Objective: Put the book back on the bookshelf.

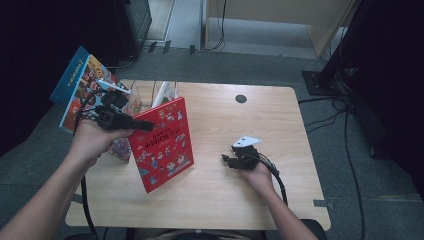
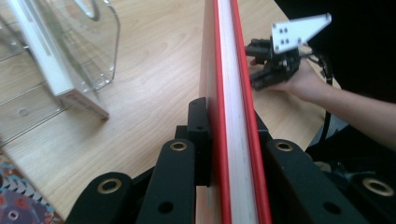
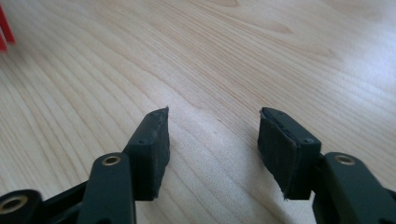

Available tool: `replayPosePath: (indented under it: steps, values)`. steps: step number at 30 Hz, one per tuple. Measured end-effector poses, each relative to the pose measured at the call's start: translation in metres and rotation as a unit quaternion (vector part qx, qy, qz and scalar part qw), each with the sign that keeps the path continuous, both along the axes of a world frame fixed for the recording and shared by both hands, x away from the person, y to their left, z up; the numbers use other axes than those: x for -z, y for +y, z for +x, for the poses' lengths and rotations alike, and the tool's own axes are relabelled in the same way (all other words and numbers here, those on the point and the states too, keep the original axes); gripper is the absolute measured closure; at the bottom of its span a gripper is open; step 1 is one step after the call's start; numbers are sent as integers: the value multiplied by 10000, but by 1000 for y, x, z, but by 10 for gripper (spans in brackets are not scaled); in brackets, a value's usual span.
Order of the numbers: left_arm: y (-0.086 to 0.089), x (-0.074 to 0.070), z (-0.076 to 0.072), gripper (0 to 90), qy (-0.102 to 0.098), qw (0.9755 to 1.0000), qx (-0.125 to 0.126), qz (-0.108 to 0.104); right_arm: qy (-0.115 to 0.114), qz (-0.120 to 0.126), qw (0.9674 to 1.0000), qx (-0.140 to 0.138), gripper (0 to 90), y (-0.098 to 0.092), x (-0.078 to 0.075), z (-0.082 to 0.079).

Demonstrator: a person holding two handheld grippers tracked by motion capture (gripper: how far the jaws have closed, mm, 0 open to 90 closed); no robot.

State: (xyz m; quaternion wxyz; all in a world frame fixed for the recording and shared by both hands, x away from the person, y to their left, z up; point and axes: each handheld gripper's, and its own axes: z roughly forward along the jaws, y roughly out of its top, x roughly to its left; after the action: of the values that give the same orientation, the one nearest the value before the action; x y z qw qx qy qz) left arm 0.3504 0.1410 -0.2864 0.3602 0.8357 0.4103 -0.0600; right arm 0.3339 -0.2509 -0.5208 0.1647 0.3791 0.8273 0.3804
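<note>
A red picture book (image 1: 165, 142) stands tilted on its lower edge on the wooden table (image 1: 235, 200), left of the middle. My left gripper (image 1: 146, 125) is shut on its top left corner. In the left gripper view the book's page edge (image 2: 232, 51) runs up between the two black jaws, which press on both covers. My right gripper (image 1: 226, 160) rests low over the table at the right, its jaws pointing left. In the right gripper view its pads (image 3: 152, 149) stand open over bare wood, with nothing between them.
A clear plastic book rack (image 1: 145, 95) stands at the table's back left, holding a white book (image 2: 44, 65). A colourful blue-spined book (image 1: 80, 82) leans at its left side. Cables and a dark stand lie on the floor at the right.
</note>
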Motion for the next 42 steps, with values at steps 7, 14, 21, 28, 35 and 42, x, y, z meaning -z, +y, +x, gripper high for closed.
replayPosePath:
  steps: [7, 14, 21, 28, 35, 42]
  values:
    - [19, -5, -7, 800, -83, 9998, -194, 15, 11, 67, 9994, 331, 369, -3, 1, 2]
    - [38, -6, -14, 800, -71, 9989, -455, 11, -2, 45, 9996, 266, 339, -2, 2, 2]
    - [57, -10, -20, 801, -74, 9976, -686, -42, 4, 45, 9996, 265, 338, -2, 2, 2]
    - [75, -11, -22, 800, -56, 9961, -884, -7, 13, 38, 9996, 283, 335, -1, 2, 3]
    - [90, -13, -21, 800, -70, 9945, -1040, 39, 15, 42, 9996, 281, 335, -1, 2, 3]
    - [107, -17, -19, 800, -63, 9924, -1227, 84, 19, 44, 9996, 280, 335, -1, 2, 3]
